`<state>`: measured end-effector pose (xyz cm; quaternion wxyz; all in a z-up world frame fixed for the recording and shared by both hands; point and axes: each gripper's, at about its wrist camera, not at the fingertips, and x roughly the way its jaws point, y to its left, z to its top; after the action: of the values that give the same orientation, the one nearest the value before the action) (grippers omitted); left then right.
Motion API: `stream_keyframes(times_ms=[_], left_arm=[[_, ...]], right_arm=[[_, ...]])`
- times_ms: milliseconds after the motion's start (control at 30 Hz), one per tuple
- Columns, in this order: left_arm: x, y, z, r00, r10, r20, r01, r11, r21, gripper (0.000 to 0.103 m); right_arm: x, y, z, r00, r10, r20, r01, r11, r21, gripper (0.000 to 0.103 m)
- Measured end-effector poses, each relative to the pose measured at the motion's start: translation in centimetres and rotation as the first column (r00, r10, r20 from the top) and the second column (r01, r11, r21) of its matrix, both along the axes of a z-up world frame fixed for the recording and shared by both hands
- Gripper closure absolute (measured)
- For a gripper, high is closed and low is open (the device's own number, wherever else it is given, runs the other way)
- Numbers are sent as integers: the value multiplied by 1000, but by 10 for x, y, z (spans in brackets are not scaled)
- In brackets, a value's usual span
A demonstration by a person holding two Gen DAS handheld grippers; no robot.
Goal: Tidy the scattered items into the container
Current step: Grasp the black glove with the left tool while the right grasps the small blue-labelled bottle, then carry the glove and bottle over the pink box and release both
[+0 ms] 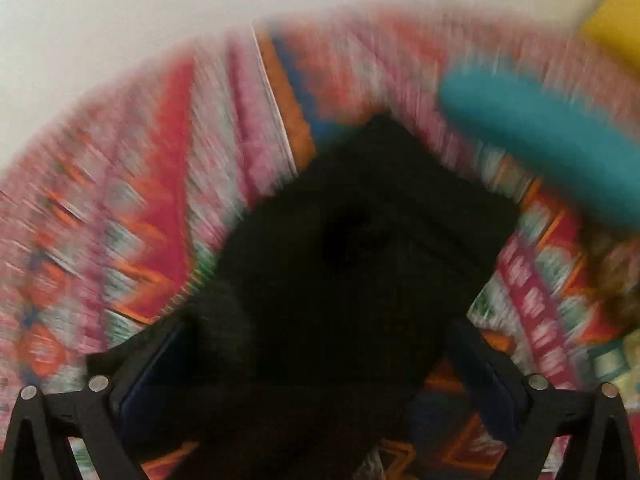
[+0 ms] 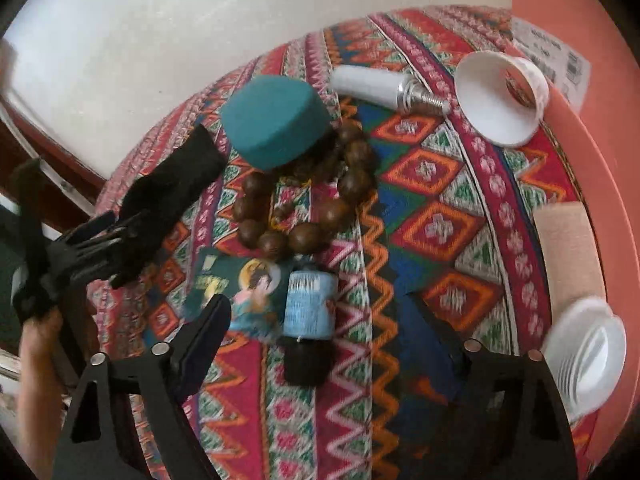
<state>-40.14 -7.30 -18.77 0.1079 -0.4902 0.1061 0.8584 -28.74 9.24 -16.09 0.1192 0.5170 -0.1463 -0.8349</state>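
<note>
Straddling the black pouch (image 1: 360,240) with the left tongs (image 1: 320,332), jaws set wide. Seems not to be pinching yet: a sliver of patterned cloth (image 1: 132,200) showing between pouch and the finger at 3 o'clock, though badly smeared by blur, so hard to call.

Over at the right tongs (image 2: 344,324), spread wide as well and gripping nothing. Hovering above the little blue-labelled bottle (image 2: 308,308), which lies between the fingers with neither pad touching it.

For a clean pick: centre the pouch between both pads before closing. Bite the body of the fabric, not a loose corner. Lift straight up to clear the teal lid (image 2: 276,128) sitting just beside it at 2 o'clock. Then carry across toward 3 o'clock and release well inside the pink bin (image 2: 580,168), not on its rim.

Only in the right view: the bin itself along the 3 o'clock edge, already holding a beige roll (image 2: 568,248) and a white screw lid (image 2: 584,356). Also a tipped paper cup (image 2: 500,100) against the rim at 1 o'clock, a white tube (image 2: 372,84) at 12, brown beads (image 2: 312,204) mid-table, and a picture card (image 2: 244,292) beside the bottle.

Only in the left view: the close look down the jaws onto the pouch.
</note>
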Motion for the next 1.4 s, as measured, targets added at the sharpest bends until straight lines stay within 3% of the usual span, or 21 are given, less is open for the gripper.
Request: stream_keyframes(times_ms=[33,67,100,133,167,333,433,533,733,967,1133,1400], left_arm=[[0,1,-1,1000,-11,-17,11,1000,1,0],[1,1,0,1000,-15,-23,15,1000,8,4],[2,-2,3,1000,-8,-13,8,1000,23,20],[5,-4,7,1000,2,-10,-1,999,37,46],[11,-7,12,1000,19,-16,-19,999,42,94],[75,-21,33,994,95,-53,-92,994,59,93],[135,-30,58,990,103,-98,-84,981,174,92],[195,-35,91,978,101,-180,-52,965,256,90],[282,-33,141,936,113,-334,-34,972,232,88],[338,-39,174,900,149,-409,-66,975,211,87],[365,-35,192,889,158,-430,-55,968,243,85],[391,-3,222,871,100,-481,41,961,273,85]], right_arm=[[0,0,0,1000,10,-8,-9,1000,18,42],[-1,-1,1,1000,19,-15,-19,999,36,69],[-1,1,2,1000,26,-8,-25,999,21,77],[-1,5,2,1000,22,6,-22,1000,-12,77],[0,9,2,1000,11,17,-10,999,-40,77],[17,24,13,999,-12,42,18,988,-151,77],[37,31,25,999,-14,46,24,976,-217,77],[59,25,46,1000,3,-2,-3,975,-221,77],[112,5,94,988,83,-129,-106,976,-189,77],[166,-18,141,954,159,-256,-207,963,-172,77],[201,-14,173,923,186,-337,-251,954,-164,77],[263,8,225,860,181,-477,-272,954,-128,77]])
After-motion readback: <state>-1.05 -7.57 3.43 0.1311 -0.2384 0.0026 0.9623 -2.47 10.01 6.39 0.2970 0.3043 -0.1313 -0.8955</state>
